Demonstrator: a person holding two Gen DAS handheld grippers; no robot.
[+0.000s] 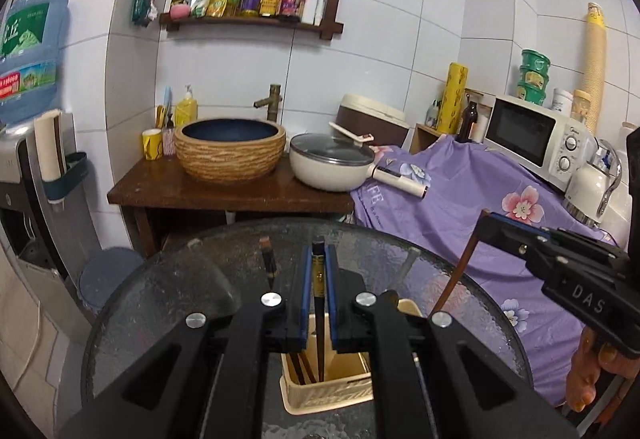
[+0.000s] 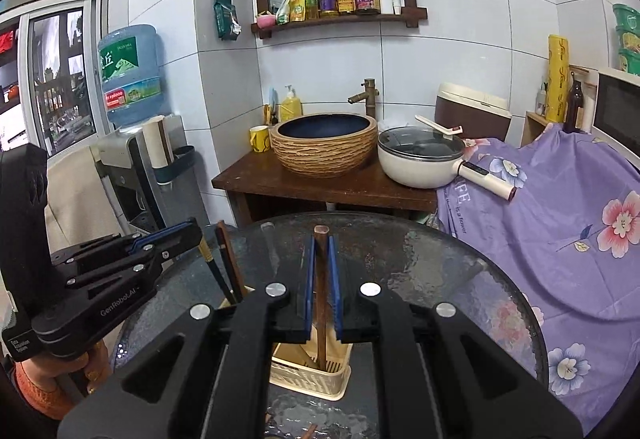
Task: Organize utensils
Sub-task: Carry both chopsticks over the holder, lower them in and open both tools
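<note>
Left wrist view: our left hand-held gripper (image 1: 319,299) is clamped on a dark chopstick (image 1: 319,319), whose lower end dips into the cream utensil basket (image 1: 326,395). The basket stands on the round glass counter (image 1: 160,299), directly under the pads. More dark sticks already lean in the basket's left part. The right hand-held gripper (image 1: 486,223) shows to the right of the basket, with a brown chopstick (image 1: 456,275) hanging from it.

Right wrist view: the right hand-held gripper (image 2: 321,287) is closed on the brown chopstick (image 2: 320,299), its tip inside the basket (image 2: 312,379). The left hand-held gripper (image 2: 196,231) is left of the basket, holding its dark chopstick (image 2: 216,271) beside another stick.

We judge the step to be dropping both chopsticks into the basket. Next move: lower slightly, then let go. Room around the basket is free on the far side; the two grippers are close to each other, so we would release one at a time.
</note>
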